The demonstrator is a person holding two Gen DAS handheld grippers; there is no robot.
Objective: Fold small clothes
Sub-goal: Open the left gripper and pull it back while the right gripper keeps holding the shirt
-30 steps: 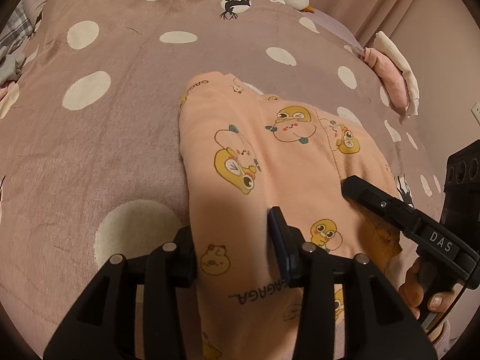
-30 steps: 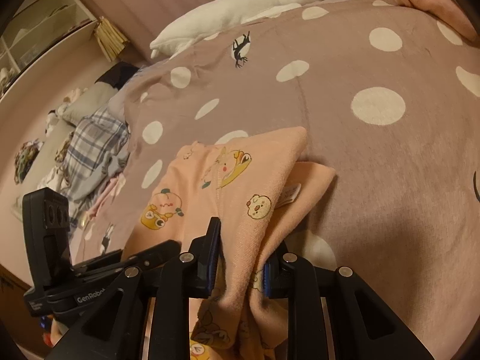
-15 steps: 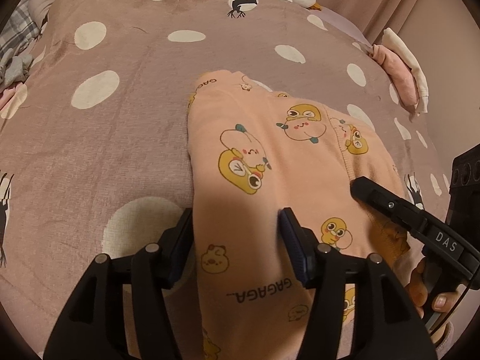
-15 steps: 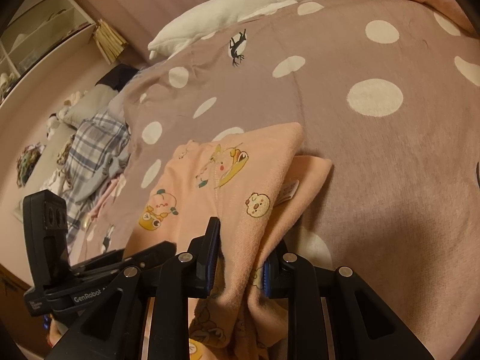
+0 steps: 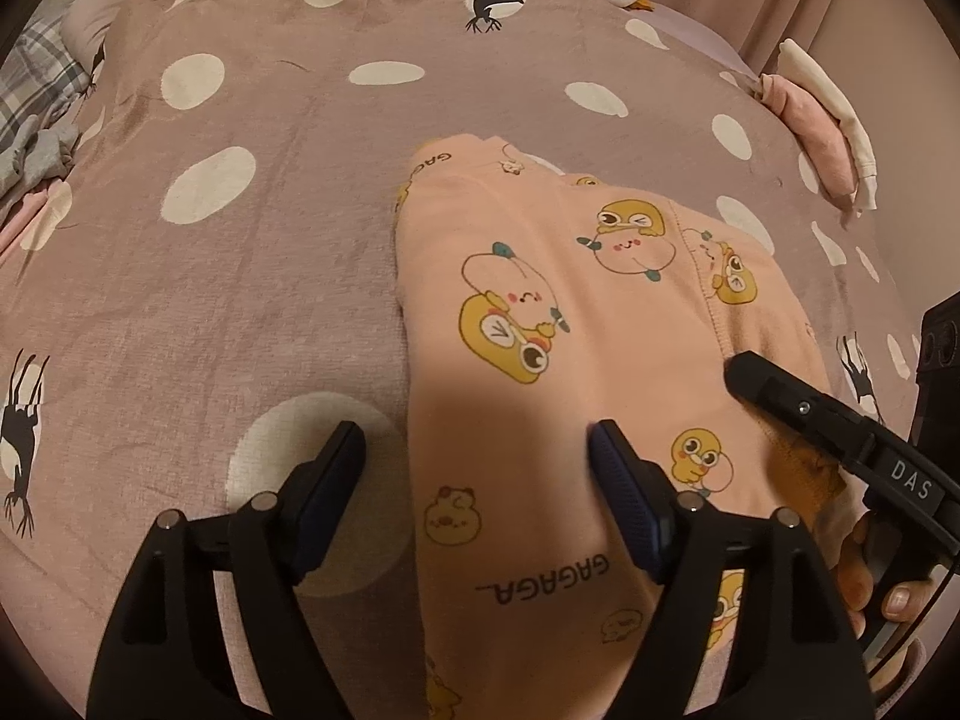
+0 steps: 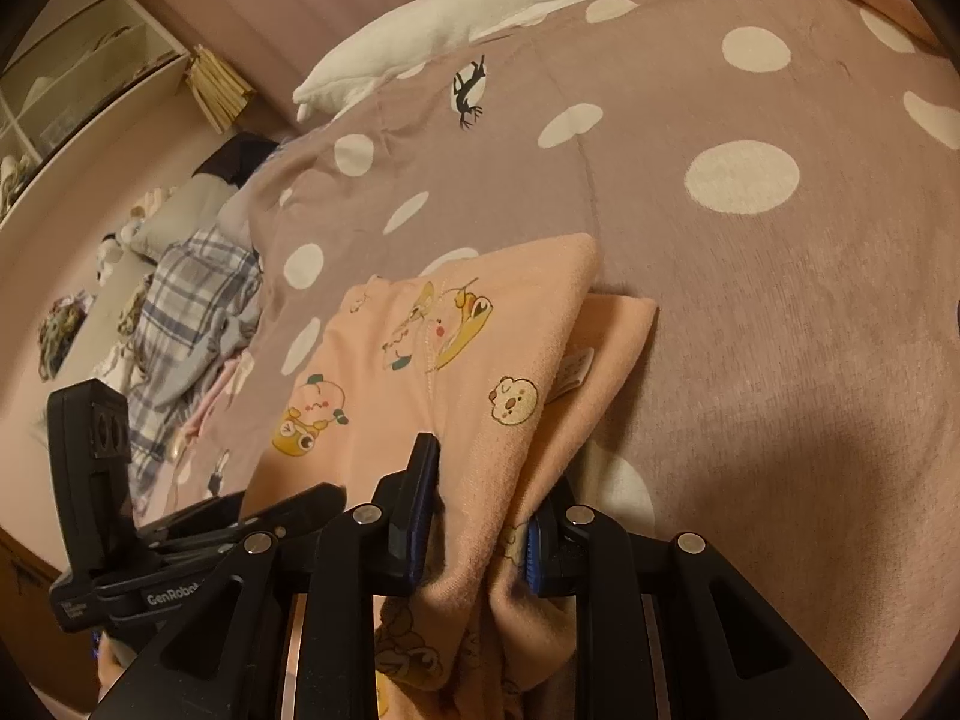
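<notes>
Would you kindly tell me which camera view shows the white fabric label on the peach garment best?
The right wrist view: the white label peeks out between the peach garment's folded layers, on its right edge. The left wrist view shows only the garment's printed top; the label is hidden there.

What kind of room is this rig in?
Most likely a bedroom: the work surface is a bed under a mauve blanket with white polka dots, a white plush goose lies at its far end, and a plaid cloth heap sits beside it.
</notes>
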